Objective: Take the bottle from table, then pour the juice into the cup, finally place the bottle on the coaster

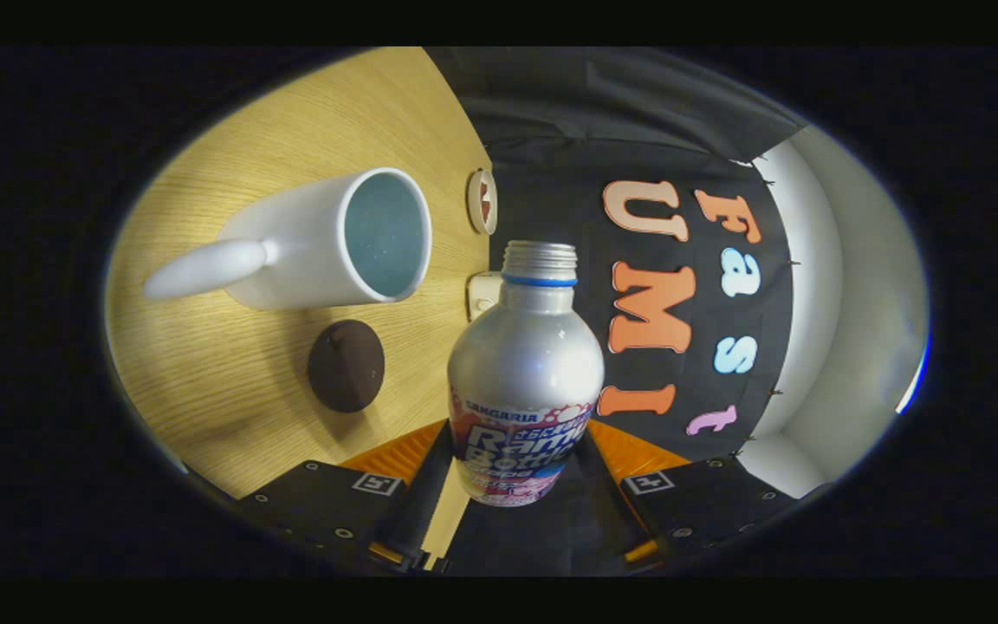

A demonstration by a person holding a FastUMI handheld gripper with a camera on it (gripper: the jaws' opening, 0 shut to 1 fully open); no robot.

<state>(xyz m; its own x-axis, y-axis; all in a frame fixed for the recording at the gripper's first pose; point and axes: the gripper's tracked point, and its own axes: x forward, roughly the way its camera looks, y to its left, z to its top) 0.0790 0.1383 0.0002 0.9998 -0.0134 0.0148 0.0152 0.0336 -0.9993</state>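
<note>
My gripper [518, 472] is shut on the silver bottle [525, 364], both fingers pressing its labelled lower body. The bottle has no cap; its threaded neck with a blue ring points straight ahead. The whole view is rolled to the side, so the wooden table [222, 407] stands like a wall beside the bottle. A white mug [326, 243] with a long handle stands on the table, its open mouth facing the bottle's neck, a short gap between them. A round dark brown coaster [346, 365] lies on the table beside the mug, close to the fingers.
A small round white object [482, 201] and a white box-like object [483, 293] sit at the table's far edge, against the black cloth wall [681, 130]. A white panel [845, 303] stands beyond the cloth.
</note>
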